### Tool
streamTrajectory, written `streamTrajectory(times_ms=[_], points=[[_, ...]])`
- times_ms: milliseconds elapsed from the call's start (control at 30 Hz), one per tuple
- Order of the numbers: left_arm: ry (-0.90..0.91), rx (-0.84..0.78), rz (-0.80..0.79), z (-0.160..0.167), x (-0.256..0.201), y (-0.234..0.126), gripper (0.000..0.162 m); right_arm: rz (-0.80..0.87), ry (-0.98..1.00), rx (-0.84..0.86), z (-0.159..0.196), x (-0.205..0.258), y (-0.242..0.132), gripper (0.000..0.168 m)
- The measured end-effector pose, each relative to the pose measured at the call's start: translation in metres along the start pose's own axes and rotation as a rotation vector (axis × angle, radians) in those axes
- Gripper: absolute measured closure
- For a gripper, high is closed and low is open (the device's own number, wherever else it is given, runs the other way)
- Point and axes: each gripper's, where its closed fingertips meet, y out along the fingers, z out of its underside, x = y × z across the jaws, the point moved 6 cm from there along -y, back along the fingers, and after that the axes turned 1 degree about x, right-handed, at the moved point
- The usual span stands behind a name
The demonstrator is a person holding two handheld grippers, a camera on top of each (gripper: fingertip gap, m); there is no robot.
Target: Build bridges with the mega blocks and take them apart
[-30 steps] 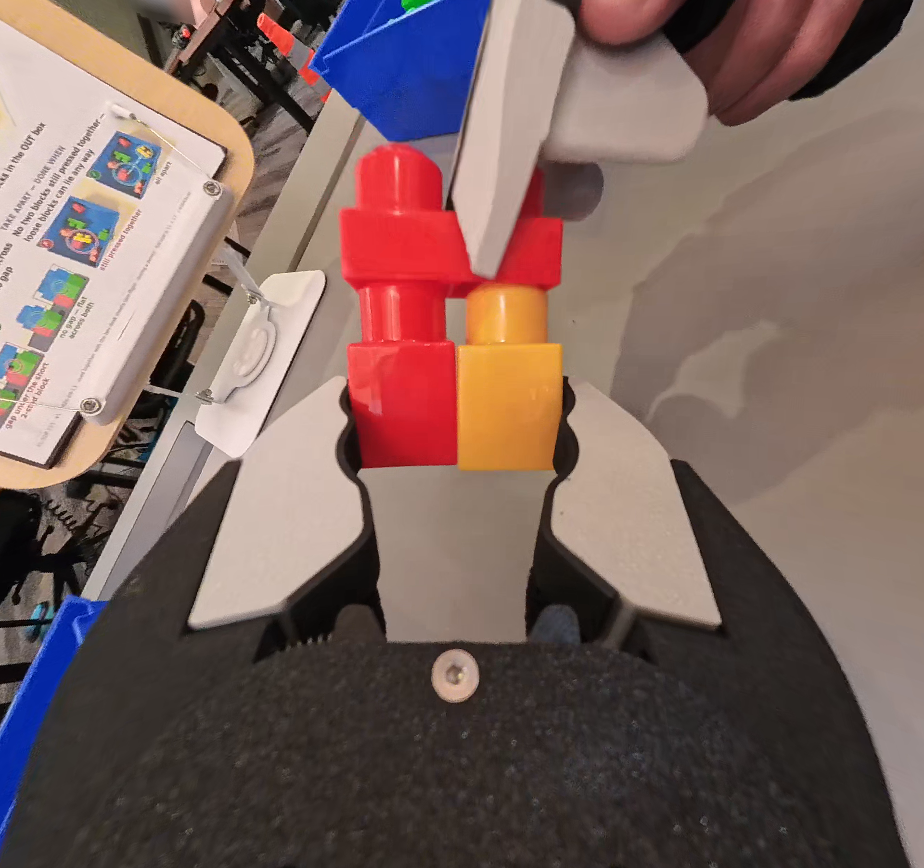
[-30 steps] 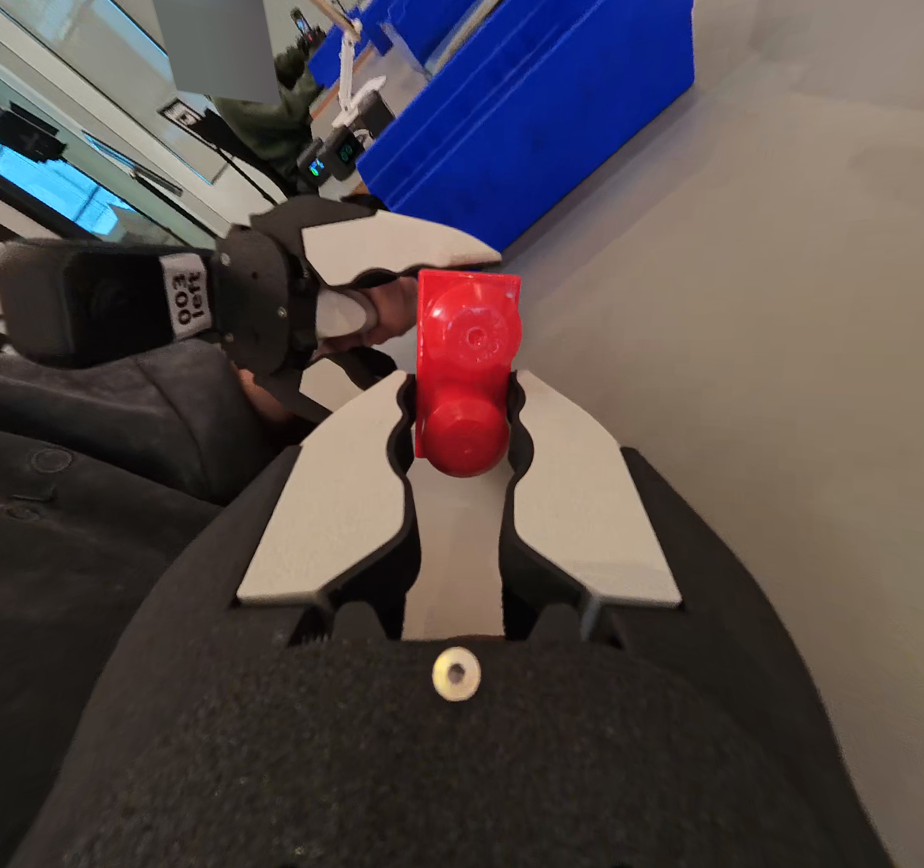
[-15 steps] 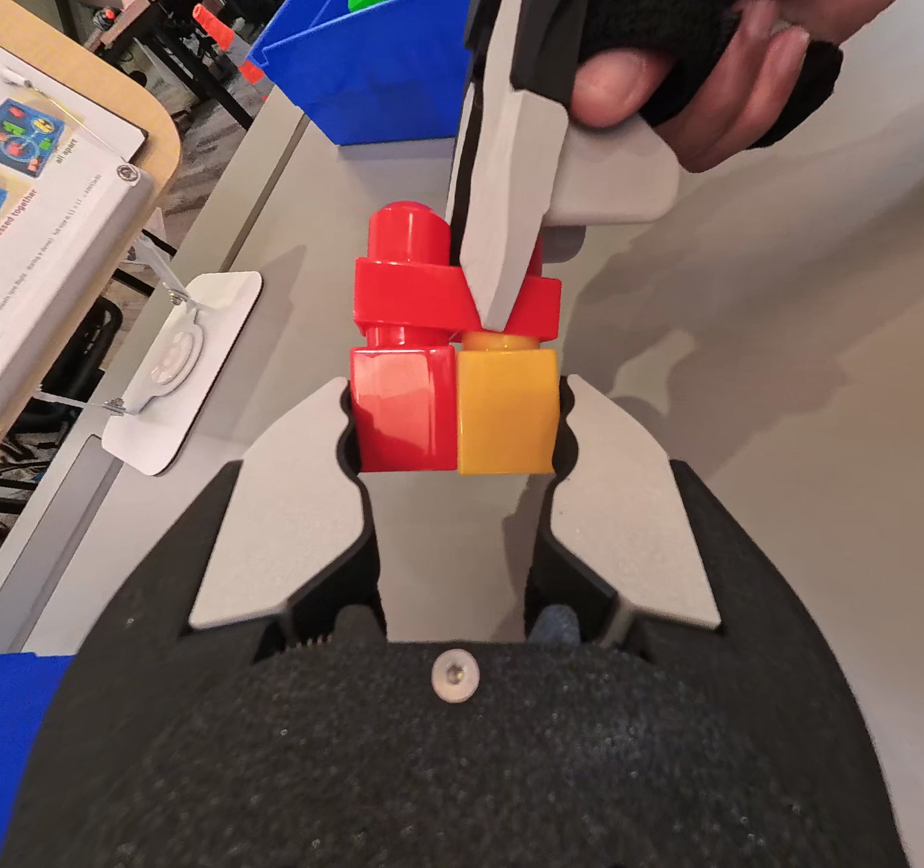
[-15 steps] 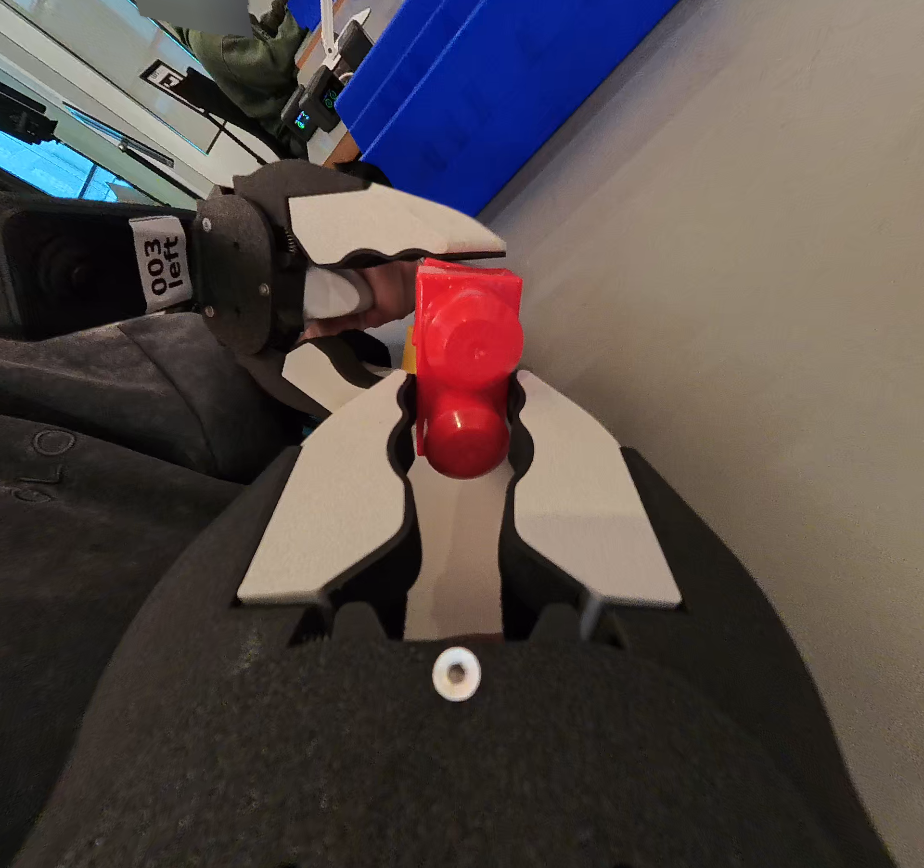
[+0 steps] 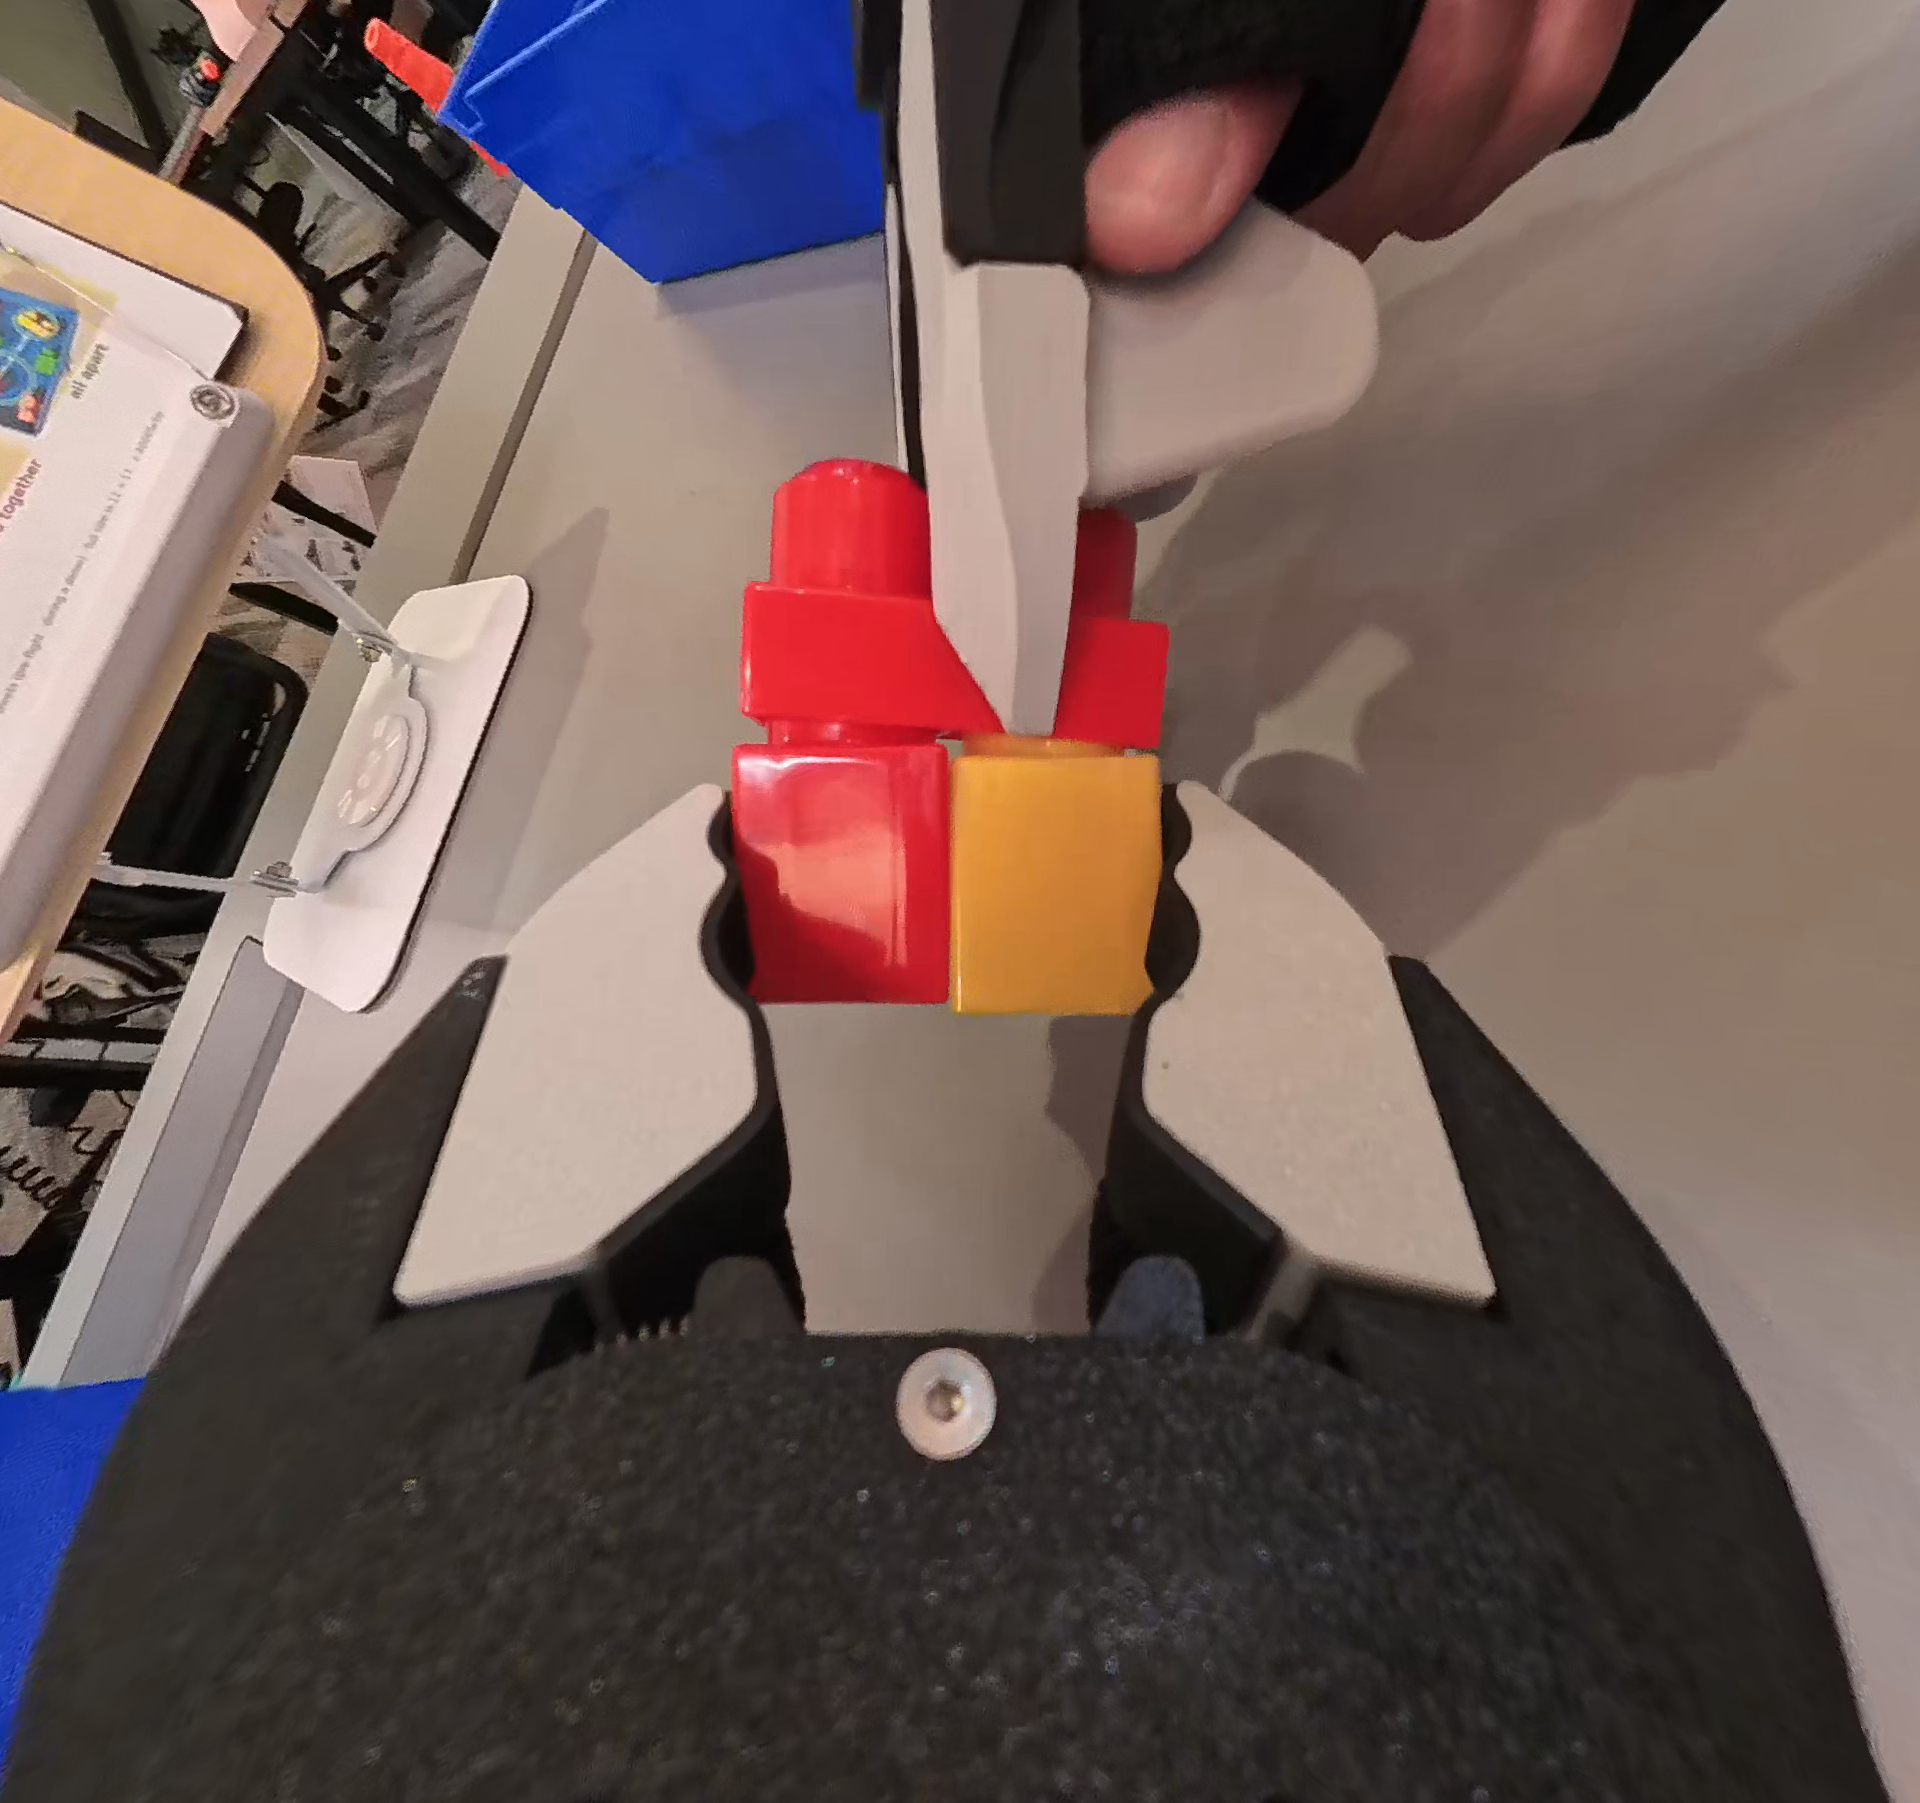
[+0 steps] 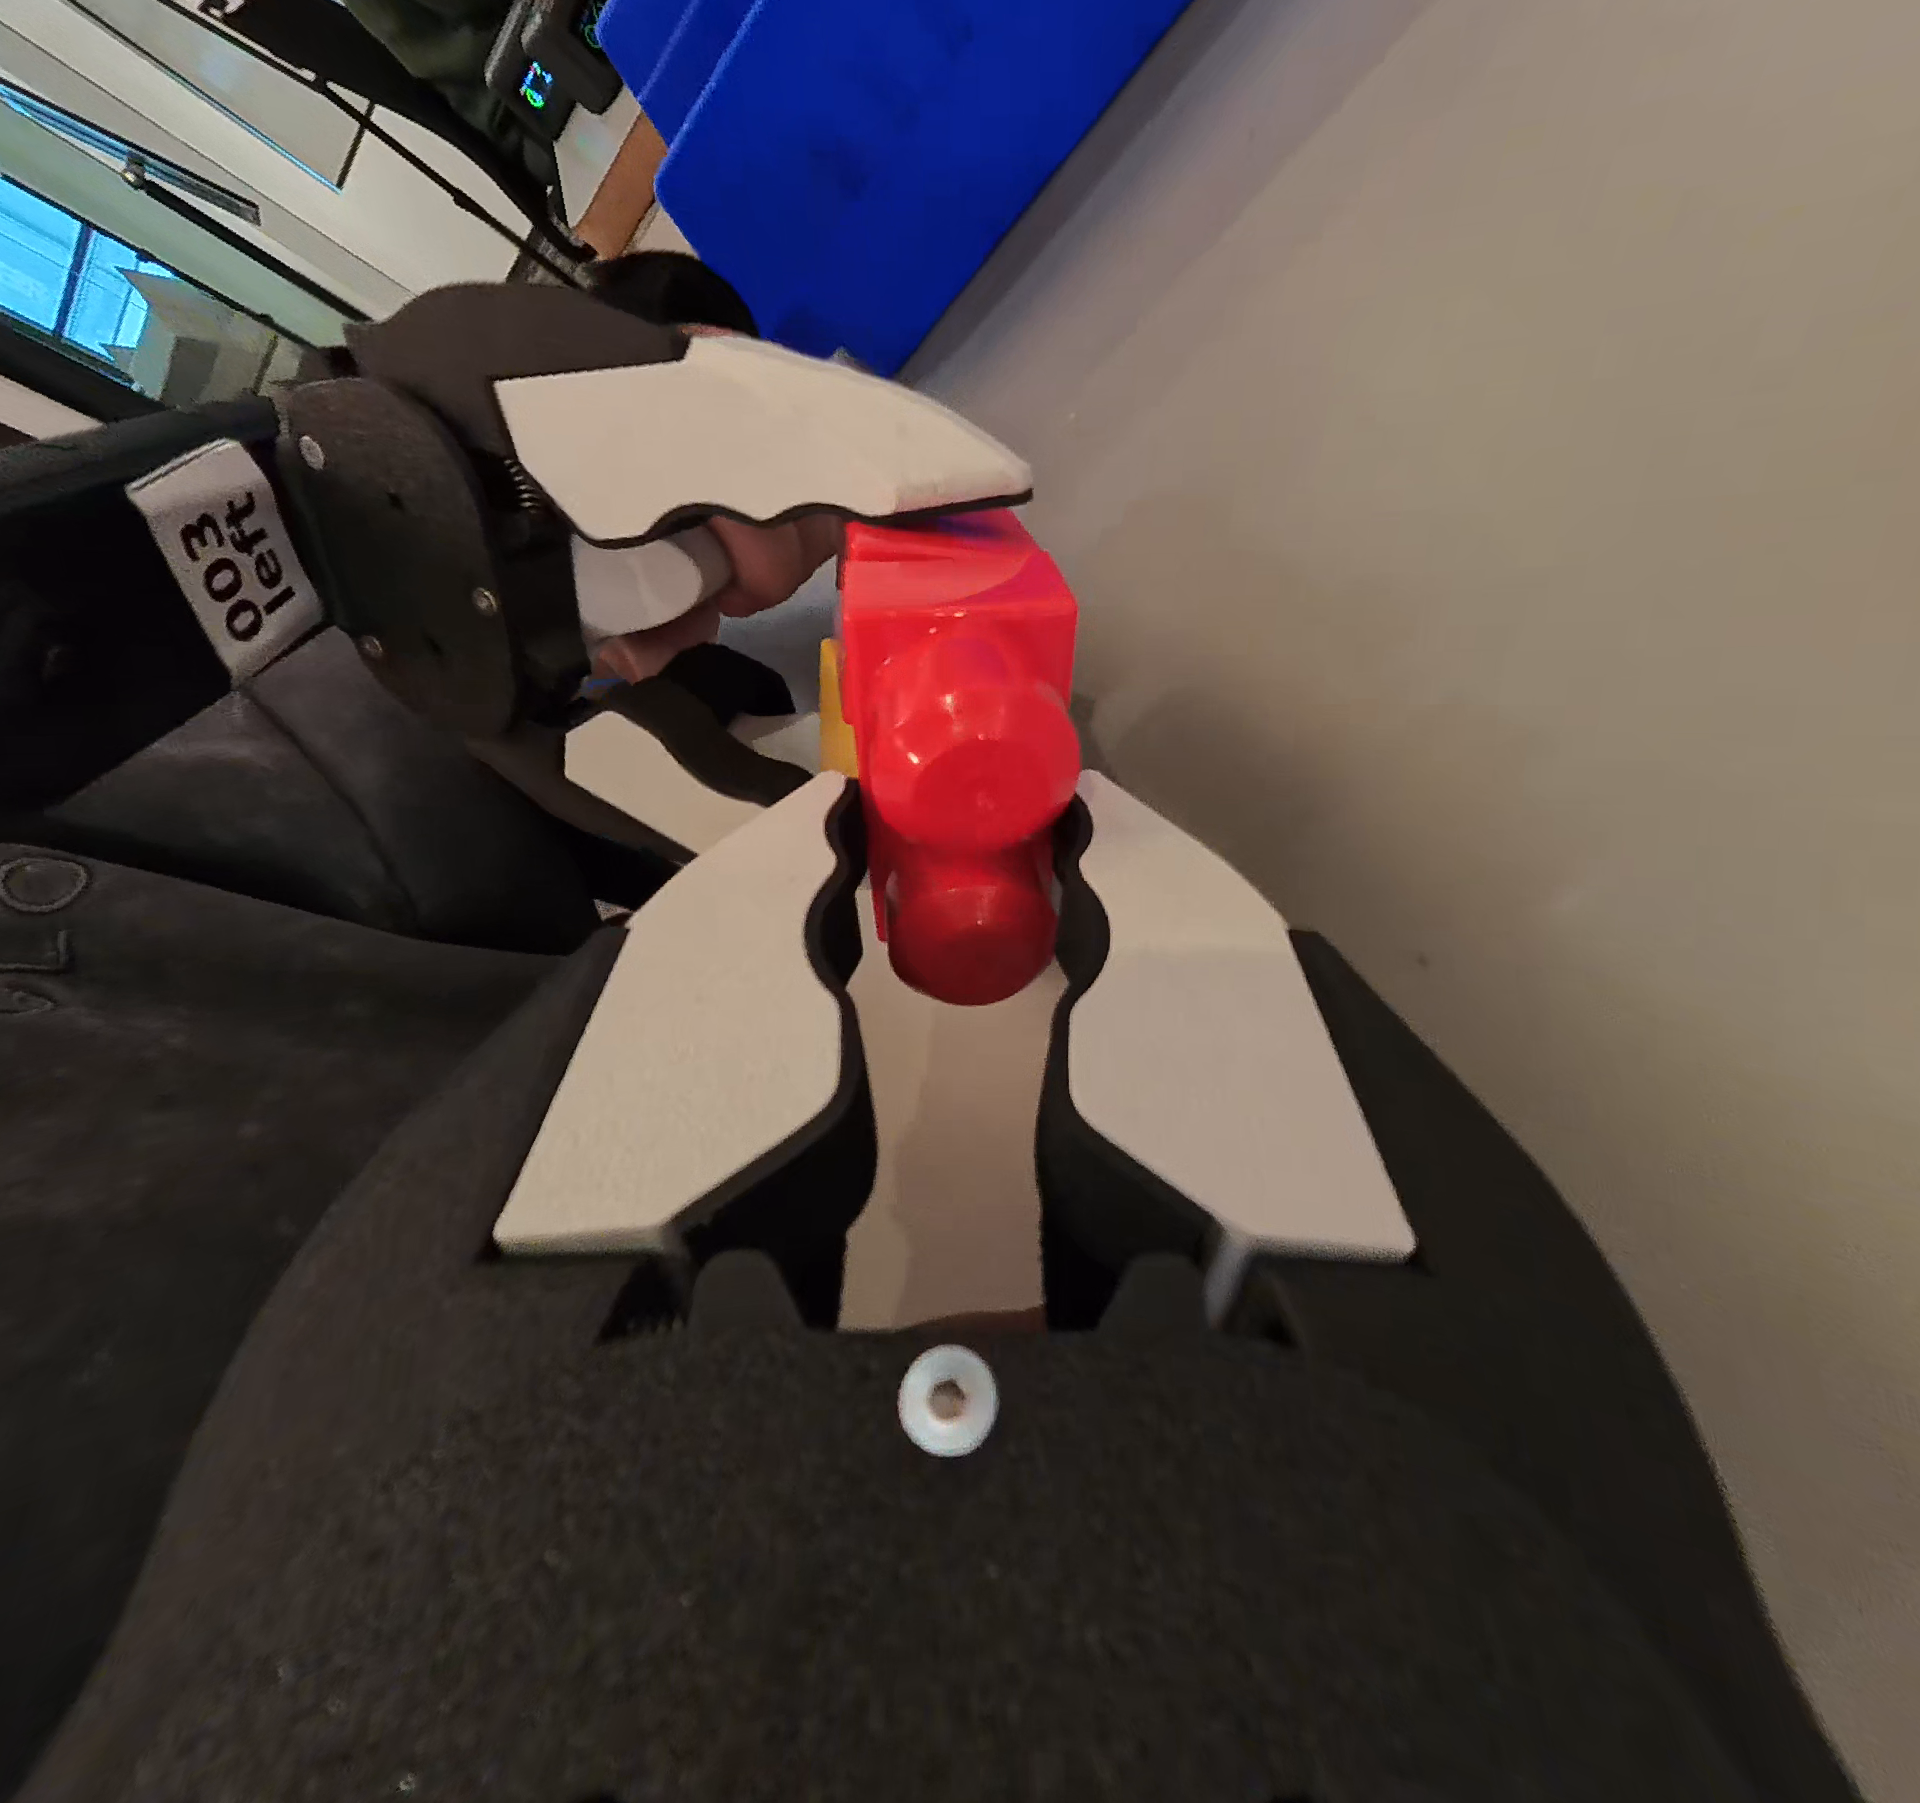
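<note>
Above the table, the base blocks are clamped by the left gripper; the red bridge block, atop them, is gripped by the right gripper.

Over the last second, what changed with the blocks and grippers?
The right gripper pressed the long red block down: the gap over the small red block and yellow block has nearly closed. Unchanged: the left gripper clamps both lower blocks, the right one grips the long red block.

Right gripper jaws clamp the red block.
</note>
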Motion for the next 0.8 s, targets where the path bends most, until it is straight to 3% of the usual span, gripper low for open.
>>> streamTrajectory(times_ms=[200,433,567,800], points=[[0.008,-0.023,0.007,-0.002,0.000,-0.002,0.088,-0.045,0.006,-0.032,0.000,0.001,0.001,0.134],[-0.010,-0.027,-0.017,-0.001,0.008,-0.009,0.087,-0.141,0.018,-0.210,-0.008,-0.001,-0.006,0.134],[-0.063,-0.074,0.015,-0.004,0.010,-0.012,0.088,-0.200,0.013,-0.225,-0.009,0.003,-0.001,0.134],[-0.051,-0.079,0.004,-0.005,0.007,-0.012,0.088,-0.151,-0.004,-0.199,-0.007,0.006,0.000,0.134]])
